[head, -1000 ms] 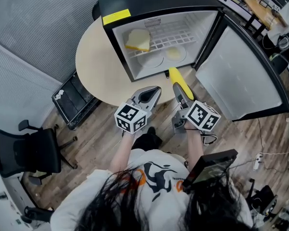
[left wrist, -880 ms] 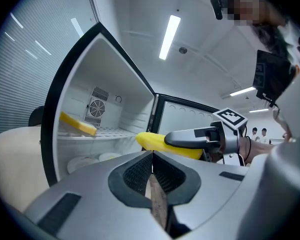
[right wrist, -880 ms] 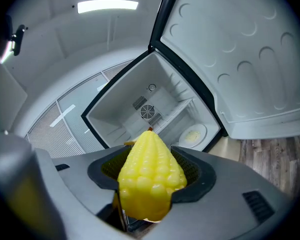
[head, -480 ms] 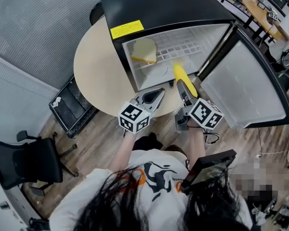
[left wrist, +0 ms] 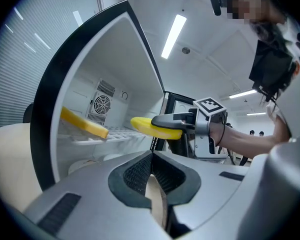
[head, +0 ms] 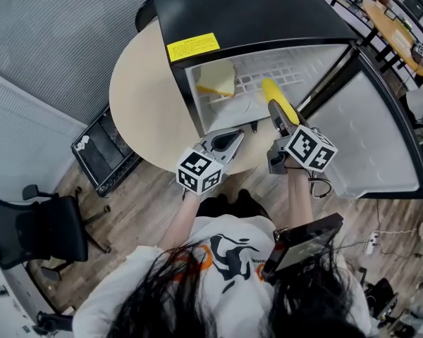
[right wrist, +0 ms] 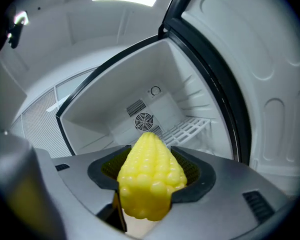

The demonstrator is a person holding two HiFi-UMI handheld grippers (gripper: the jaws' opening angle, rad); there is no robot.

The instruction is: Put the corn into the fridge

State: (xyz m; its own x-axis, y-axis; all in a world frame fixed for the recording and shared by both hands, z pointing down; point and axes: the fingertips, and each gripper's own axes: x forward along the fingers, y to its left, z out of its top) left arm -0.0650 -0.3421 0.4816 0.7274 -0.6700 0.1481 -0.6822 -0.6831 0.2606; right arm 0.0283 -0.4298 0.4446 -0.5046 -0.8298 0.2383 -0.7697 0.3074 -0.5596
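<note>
The right gripper [head: 276,110] is clamped on the corn [head: 277,97], its jaws spread wide around the thick end while the pointed end sticks out ahead. A second ago the corn's tip lay over the table [head: 144,97], just short of the fridge's [head: 247,13] front edge. Now the tip has crossed that edge and sits inside the open compartment, near its right wall and above the front of the wire shelf [head: 285,63]. In the right gripper view the corn points straight at the fan grille on the back wall, with the shelf to its right.

The left gripper [head: 233,138] has also come nearer. Before, it hung over the table's front edge, clear of the fridge; now its tips sit just short of the fridge's bottom front edge, left of the corn. Its jaws are pressed together with nothing between them.

The door [head: 370,132] stands swung open to the right, as before. The yellow wedge [head: 217,79] lies in the same place at the left end of the shelf, well apart from the corn.
</note>
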